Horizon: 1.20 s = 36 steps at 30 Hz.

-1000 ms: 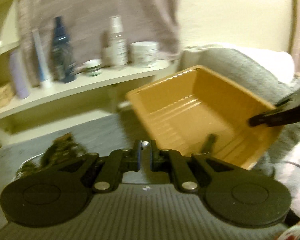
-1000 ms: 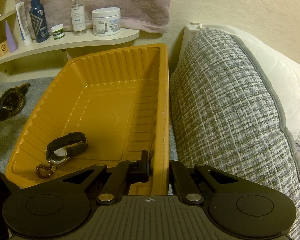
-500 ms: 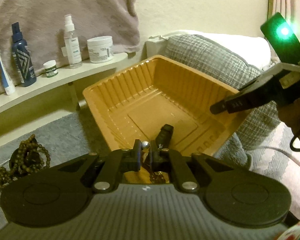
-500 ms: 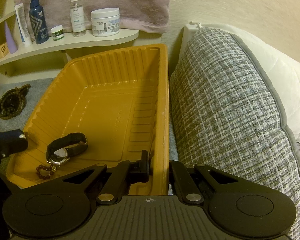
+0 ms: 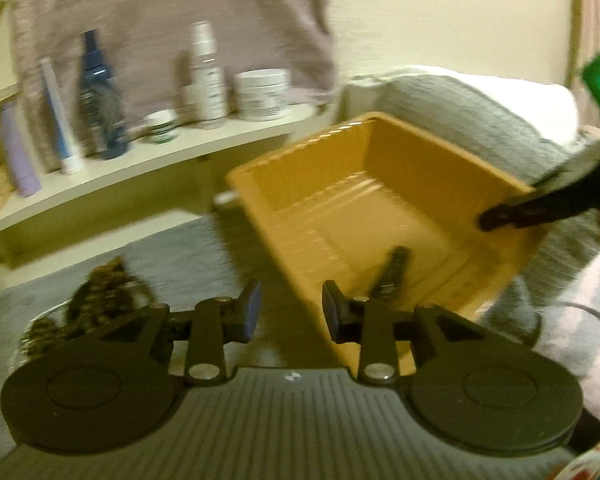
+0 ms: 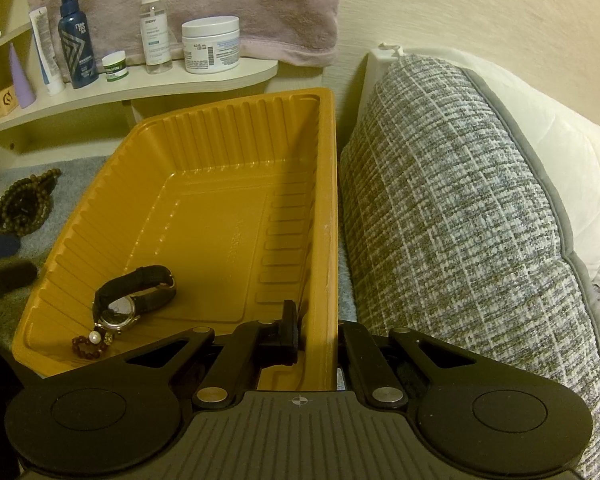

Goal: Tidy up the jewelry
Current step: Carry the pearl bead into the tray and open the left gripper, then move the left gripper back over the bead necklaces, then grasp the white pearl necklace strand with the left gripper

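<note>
While my right gripper (image 6: pixel 318 330) clamps the tray (image 6: pixel 220 184) wall at its near right corner, one finger inside and one outside, I list what I have to work with.

Item, tray: mustard plastic, ribbed walls, on grey bedding, with a tweed cushion (image 6: pixel 460 208) touching its 3 o'clock side.

Item, watch (image 6: pixel 134 294): black strap, lying in the tray's near left corner at about 8 o'clock in the right wrist view. Stowed.

Item, bracelet (image 6: pixel 88 346): dark red beads with a pearl, touching the watch at its 6 o'clock. Stowed.

Item, beads (image 6: pixel 18 204): long dark strand heaped on the bedding outside the tray, at 9 o'clock in the right view. Not yet stowed.

Item, left gripper (image 5: pixel 290 312): jaws opening, nothing between them; the left view is blurred, with the tray's near left rim running just behind the gap and the beads (image 5: pixel 96 292) at its 9 o'clock.

Item, shelf (image 6: pixel 140 84) at 11 o'clock: bottles and a jar, not my business.

Handling note, my judgement: the step in hand is fetching the beads. I would swing the left gripper toward 9 o'clock, let the jaws finish opening, come down over the thickest part of the heap, and pinch several loops at once so that no loop trails or catches the rim. The right grip should hold the tray steady throughout.
</note>
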Each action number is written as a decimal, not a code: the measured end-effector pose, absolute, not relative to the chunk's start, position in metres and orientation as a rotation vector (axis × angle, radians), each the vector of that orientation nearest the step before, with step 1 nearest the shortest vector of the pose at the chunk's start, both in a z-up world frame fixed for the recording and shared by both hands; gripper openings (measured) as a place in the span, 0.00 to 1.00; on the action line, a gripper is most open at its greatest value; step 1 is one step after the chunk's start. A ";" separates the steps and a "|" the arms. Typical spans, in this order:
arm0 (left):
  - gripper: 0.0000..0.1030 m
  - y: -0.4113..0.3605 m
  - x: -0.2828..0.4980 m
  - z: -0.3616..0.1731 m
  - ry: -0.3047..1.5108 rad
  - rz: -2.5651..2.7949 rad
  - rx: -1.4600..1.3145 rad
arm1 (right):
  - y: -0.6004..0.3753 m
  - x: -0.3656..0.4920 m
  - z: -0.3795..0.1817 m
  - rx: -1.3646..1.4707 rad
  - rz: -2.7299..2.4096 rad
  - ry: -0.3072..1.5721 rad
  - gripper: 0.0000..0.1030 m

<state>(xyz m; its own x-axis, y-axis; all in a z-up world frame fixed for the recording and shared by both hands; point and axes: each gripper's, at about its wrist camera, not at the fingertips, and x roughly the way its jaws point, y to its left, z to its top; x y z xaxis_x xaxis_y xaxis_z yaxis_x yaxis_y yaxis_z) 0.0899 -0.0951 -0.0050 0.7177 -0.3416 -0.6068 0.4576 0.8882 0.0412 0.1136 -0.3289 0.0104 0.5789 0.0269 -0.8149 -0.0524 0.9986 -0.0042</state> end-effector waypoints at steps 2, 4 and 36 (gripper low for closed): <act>0.30 -0.082 0.096 -0.006 0.633 -0.403 0.189 | -0.329 0.114 0.010 -0.029 0.047 0.953 0.03; 0.30 -0.067 0.101 -0.007 0.632 -0.350 0.181 | -0.329 0.114 0.010 -0.029 0.046 0.952 0.03; 0.05 0.059 0.151 -0.075 0.767 -0.095 0.624 | -0.332 0.121 0.006 -0.037 0.049 0.957 0.04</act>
<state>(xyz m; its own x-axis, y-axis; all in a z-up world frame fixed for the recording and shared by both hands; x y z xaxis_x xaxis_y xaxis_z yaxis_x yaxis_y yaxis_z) 0.1511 0.0591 -0.0749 0.7250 0.1401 -0.6744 0.3004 0.8167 0.4926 0.1210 -0.3319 0.0057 0.5750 0.0254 -0.8178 -0.0578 0.9983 -0.0096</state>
